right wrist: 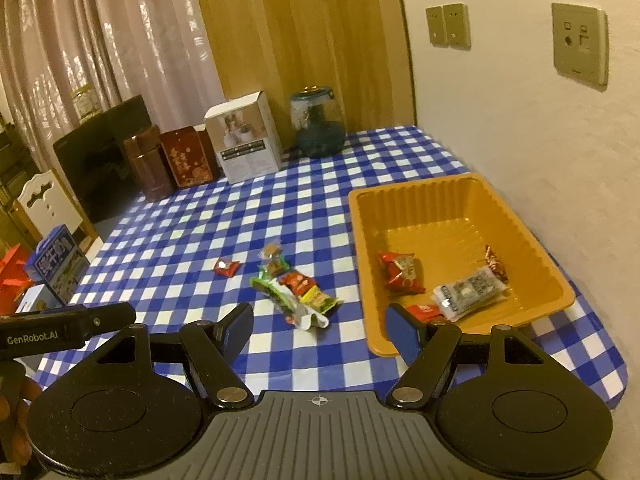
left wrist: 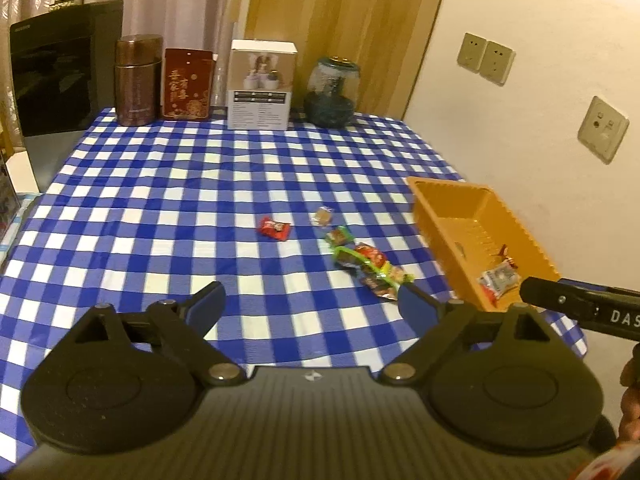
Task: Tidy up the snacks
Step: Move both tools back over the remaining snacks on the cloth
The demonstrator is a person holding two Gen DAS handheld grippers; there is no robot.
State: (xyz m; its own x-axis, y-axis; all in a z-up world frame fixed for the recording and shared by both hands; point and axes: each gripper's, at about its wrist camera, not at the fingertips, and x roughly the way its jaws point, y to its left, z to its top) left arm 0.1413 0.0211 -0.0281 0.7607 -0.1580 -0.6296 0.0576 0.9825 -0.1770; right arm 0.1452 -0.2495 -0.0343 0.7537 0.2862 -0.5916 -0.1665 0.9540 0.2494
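Loose wrapped snacks lie on the blue-checked tablecloth: a red candy [left wrist: 274, 229] [right wrist: 226, 267], a small brown one [left wrist: 323, 216] and a pile of green, red and brown packets [left wrist: 362, 266] [right wrist: 298, 292]. An orange tray [left wrist: 452, 204] [right wrist: 416, 186] stands to their right. It holds a red packet [right wrist: 402, 272], a silver packet [right wrist: 468, 292], a small red one [right wrist: 426, 310] and a brown candy [right wrist: 495, 264]. My left gripper [left wrist: 310, 296] hovers open in front of the pile, nothing between its fingers. My right gripper [right wrist: 319, 318] is also open and empty, between the pile and the tray's near corner.
Along the table's back edge stand a bronze canister [left wrist: 138, 80], a red tin [left wrist: 186, 84], a white box [left wrist: 260, 86] and a glass jar [left wrist: 332, 92]. A black screen [left wrist: 60, 68] is at the back left. The wall runs close along the tray's right side.
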